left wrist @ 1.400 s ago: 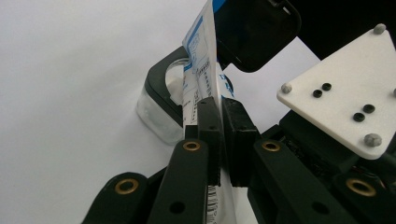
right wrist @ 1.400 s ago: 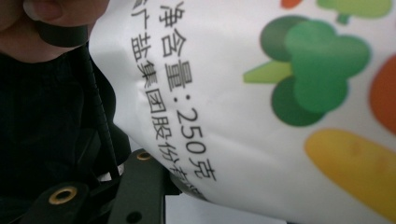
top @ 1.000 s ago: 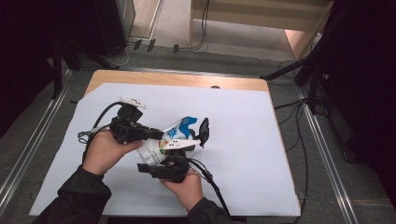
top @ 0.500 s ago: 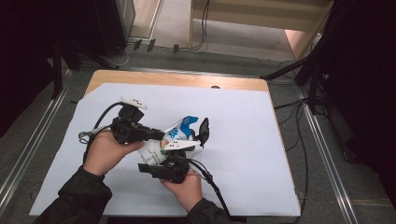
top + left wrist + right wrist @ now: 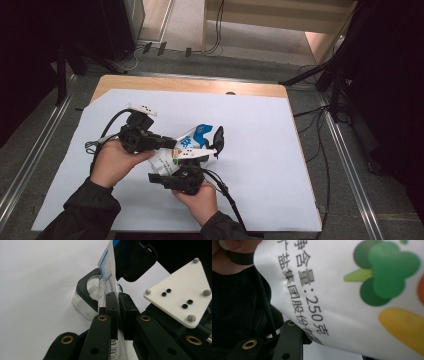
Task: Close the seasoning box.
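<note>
A: Your left gripper (image 5: 117, 312)?
B: Clamped tight on the bag's (image 5: 187, 147) edge, mid-table (image 5: 280, 165), off the sheet.
A: And the right gripper (image 5: 200, 157)?
B: Jaws have just been closing, bag between them; can't tell whether your pads press it yet.

Left tongs (image 5: 172, 143) clamped shut, right tongs (image 5: 200, 155) just closing, forearms low
</note>
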`<action>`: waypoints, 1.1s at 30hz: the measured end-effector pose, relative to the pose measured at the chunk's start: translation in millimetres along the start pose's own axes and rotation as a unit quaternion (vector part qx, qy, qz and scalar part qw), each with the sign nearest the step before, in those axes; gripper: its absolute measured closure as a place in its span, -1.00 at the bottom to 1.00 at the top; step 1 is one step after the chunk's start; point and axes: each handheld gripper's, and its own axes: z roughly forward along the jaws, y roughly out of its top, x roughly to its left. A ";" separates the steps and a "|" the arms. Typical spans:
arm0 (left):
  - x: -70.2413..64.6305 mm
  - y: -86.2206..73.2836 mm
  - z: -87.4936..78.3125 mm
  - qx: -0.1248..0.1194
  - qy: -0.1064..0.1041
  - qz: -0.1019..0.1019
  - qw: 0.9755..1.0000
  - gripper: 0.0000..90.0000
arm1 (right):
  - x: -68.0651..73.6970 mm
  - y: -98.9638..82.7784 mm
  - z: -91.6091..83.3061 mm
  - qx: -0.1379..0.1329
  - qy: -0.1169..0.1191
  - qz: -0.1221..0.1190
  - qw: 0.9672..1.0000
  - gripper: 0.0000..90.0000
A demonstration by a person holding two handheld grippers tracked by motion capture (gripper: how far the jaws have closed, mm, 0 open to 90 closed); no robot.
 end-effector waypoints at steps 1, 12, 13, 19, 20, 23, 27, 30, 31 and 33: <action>0.3 0.1 0.1 0.000 0.001 0.001 1.000 0.95 | 0.3 0.3 -0.2 0.000 0.000 0.000 1.000 0.48; 0.8 0.3 2.1 -0.005 0.001 0.003 1.000 0.94 | 0.0 2.2 -1.2 0.000 0.004 0.004 1.000 0.47; 0.8 0.3 2.0 -0.006 0.001 0.005 1.000 0.94 | -0.1 2.2 -1.3 0.000 0.003 0.004 1.000 0.47; 0.7 0.6 1.5 -0.015 0.004 0.007 1.000 0.94 | -0.6 4.2 -2.3 -0.002 0.007 0.005 1.000 0.47; 1.0 0.6 1.5 -0.016 0.006 0.007 1.000 0.94 | -0.6 4.5 -2.5 -0.002 0.007 0.005 1.000 0.47; 1.5 0.9 1.8 -0.015 0.010 0.007 1.000 0.94 | -0.6 5.1 -2.5 -0.001 0.008 0.006 1.000 0.46; 1.8 0.8 2.3 -0.016 0.011 0.005 1.000 0.94 | -0.6 5.0 -2.5 0.000 0.008 0.005 1.000 0.46; 1.5 0.8 2.1 -0.016 0.013 0.006 1.000 0.94 | -0.8 4.9 -2.3 0.000 0.008 0.005 1.000 0.46; 1.6 0.8 1.9 -0.016 0.012 0.006 1.000 0.94 | -0.8 5.0 -2.4 0.000 0.008 0.006 1.000 0.46; 2.1 0.9 1.7 -0.018 0.010 0.007 1.000 0.94 | -0.9 5.3 -2.7 -0.001 0.008 0.006 1.000 0.47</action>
